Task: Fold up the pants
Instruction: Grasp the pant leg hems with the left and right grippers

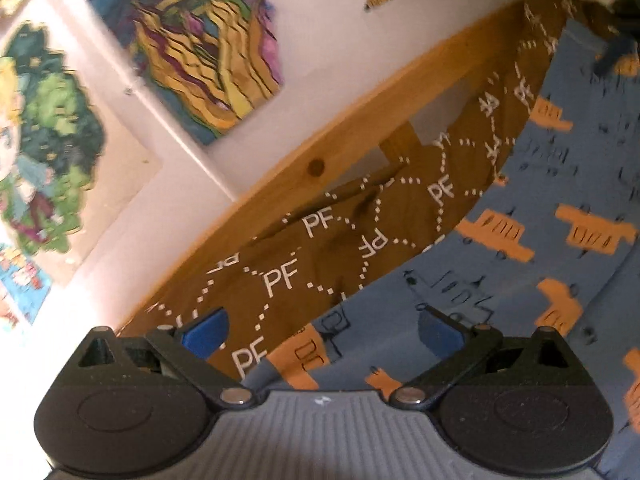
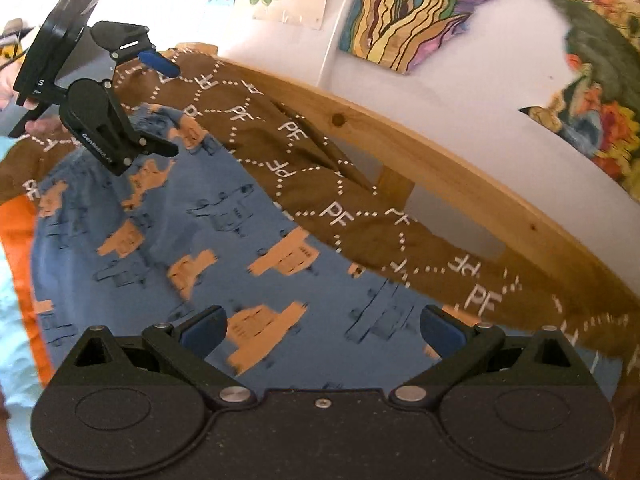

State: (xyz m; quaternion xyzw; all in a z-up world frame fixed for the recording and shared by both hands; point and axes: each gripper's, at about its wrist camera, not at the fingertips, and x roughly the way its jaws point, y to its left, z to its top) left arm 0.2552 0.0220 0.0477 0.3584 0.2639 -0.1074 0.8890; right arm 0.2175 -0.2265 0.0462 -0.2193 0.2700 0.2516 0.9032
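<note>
Blue pants [image 2: 224, 248] printed with orange and dark trucks lie spread on a brown "PF"-patterned cover [image 2: 360, 216]. In the left wrist view the pants [image 1: 540, 208] fill the right side, the brown cover [image 1: 320, 248] the middle. My left gripper [image 1: 322, 336] is open and empty, low over the pants' edge; it also shows in the right wrist view [image 2: 166, 98] at the pants' far left end, jaws apart. My right gripper [image 2: 322, 332] is open and empty just above the pants' near end.
A wooden rail [image 2: 460, 168] runs along the far side of the brown cover, against a white wall with colourful paintings [image 2: 420, 8]. An orange cloth edge [image 2: 20, 232] and pale blue fabric [image 2: 12, 320] lie left of the pants.
</note>
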